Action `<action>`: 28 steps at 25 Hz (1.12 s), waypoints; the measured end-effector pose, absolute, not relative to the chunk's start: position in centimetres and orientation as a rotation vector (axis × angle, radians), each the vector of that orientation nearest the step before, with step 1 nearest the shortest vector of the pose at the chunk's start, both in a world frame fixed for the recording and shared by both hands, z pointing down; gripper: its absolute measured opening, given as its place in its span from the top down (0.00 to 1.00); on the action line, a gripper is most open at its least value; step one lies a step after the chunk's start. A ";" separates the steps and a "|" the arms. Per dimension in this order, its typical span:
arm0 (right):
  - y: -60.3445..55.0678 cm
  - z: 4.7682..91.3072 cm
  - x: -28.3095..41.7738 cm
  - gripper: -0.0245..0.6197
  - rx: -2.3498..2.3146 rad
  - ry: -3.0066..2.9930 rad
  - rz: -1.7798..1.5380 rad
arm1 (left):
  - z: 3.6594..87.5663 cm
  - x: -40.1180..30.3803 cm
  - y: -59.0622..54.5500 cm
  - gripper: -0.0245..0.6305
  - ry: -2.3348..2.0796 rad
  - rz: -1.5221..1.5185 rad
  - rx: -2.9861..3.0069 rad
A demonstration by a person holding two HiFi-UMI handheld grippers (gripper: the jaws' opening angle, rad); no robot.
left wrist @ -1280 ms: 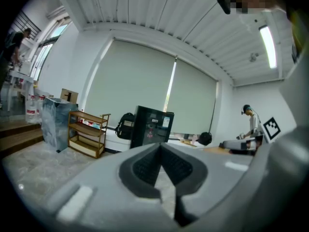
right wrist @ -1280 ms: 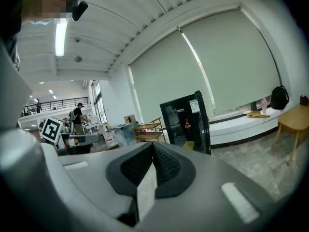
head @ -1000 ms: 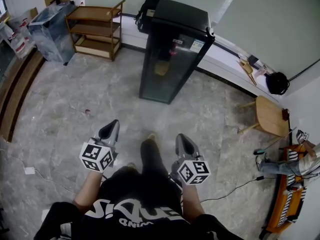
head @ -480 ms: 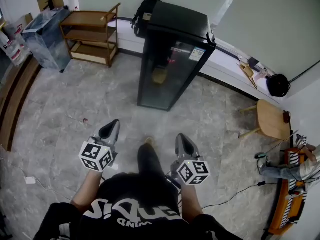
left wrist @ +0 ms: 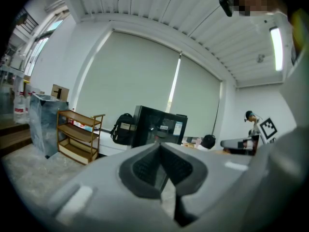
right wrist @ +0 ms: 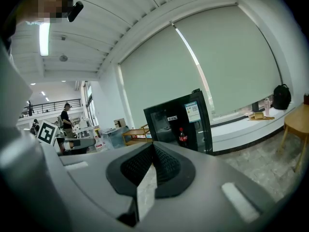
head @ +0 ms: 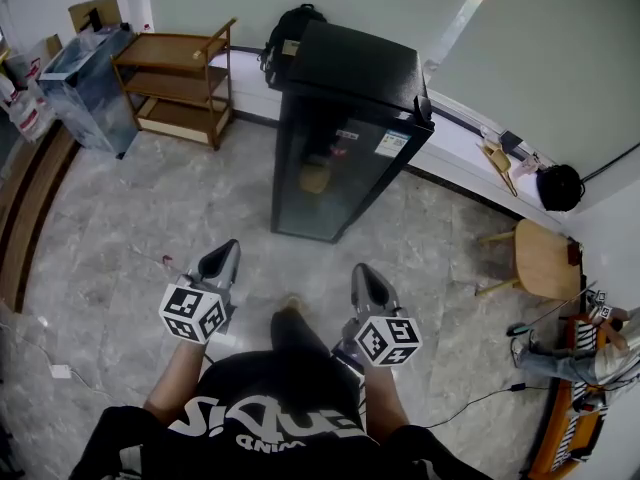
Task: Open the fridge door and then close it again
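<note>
A tall black fridge [head: 340, 138] with a glass door stands on the floor ahead of me, its door closed. It also shows in the left gripper view as the fridge [left wrist: 159, 127] and in the right gripper view as the fridge [right wrist: 181, 122], with a red-labelled bottle [right wrist: 182, 135] behind the glass. My left gripper [head: 222, 258] and right gripper [head: 365, 278] are held side by side in front of my body, well short of the fridge. Both are shut with nothing between the pads, as seen at the left gripper [left wrist: 161, 151] and the right gripper [right wrist: 153, 151].
A wooden shelf unit [head: 175, 78] and a clear bin [head: 85, 78] stand to the fridge's left; a black backpack [head: 290, 33] leans behind it. A round wooden stool [head: 545, 258] stands at the right, a low white ledge [head: 470, 143] runs along the wall, and a cable [head: 470, 398] crosses the floor.
I have walked toward the fridge: it sits lower and larger in the head view. Both grippers keep the same pose in front of me and stay shut.
</note>
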State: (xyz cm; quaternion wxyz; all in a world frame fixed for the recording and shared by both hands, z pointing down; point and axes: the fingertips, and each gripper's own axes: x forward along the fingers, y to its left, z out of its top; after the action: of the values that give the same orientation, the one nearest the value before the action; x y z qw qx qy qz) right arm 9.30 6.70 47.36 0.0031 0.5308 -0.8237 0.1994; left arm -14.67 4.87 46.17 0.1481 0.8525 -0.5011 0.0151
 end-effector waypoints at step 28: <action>-11.7 46.3 12.8 0.97 1.471 -2.680 0.617 | 43.2 -11.4 -10.6 0.96 -1.610 0.012 2.376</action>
State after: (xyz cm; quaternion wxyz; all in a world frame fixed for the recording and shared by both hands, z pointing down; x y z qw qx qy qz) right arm 12.79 -11.72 46.29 0.0113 0.4715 -0.8593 0.1980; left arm -11.38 -10.64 43.20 0.1355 0.8202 -0.5559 0.0042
